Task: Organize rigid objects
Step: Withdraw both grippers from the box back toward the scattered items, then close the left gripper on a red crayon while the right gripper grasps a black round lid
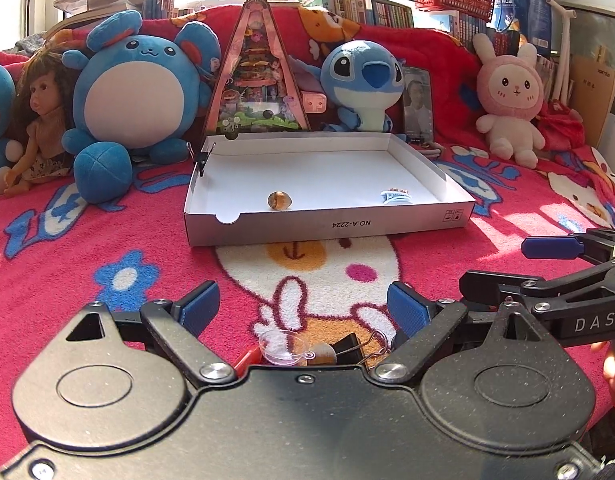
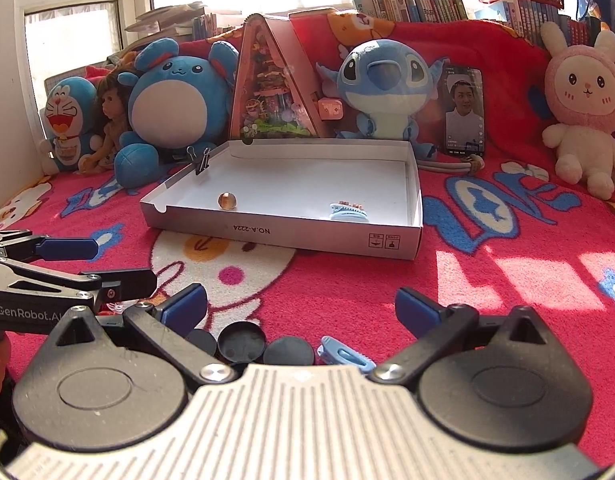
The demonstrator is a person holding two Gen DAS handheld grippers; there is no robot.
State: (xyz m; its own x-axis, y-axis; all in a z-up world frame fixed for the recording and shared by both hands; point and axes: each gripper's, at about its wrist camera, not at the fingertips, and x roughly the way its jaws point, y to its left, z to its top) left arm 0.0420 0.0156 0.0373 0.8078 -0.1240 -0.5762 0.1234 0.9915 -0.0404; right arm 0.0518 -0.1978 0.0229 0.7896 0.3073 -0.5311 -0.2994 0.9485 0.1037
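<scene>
Right now the loose pieces lie on the red blanket (image 2: pixel 487 280) just under my two sets of jaws. Below my right gripper (image 2: pixel 303 304) sit three black caps (image 2: pixel 243 342) in a row, touching or nearly so, with a pale blue hair clip (image 2: pixel 347 354) beside them. I judge the caps light, stiff and a bit slick, best pinched across the rim. The clip is hard plastic; its long axis runs left to right, toothed end toward my right finger, so I would grip across its narrow width. Under my left gripper (image 1: pixel 303 306) lie a clear plastic cup (image 1: pixel 281 346) and a black binder clip (image 1: pixel 349 348), wire handles pointing right. Both pairs of jaws stand wide apart, holding nothing. Farther off, the white box tray (image 2: pixel 291 236) holds a marble (image 2: pixel 227 201) and another blue clip (image 2: pixel 349 212).
</scene>
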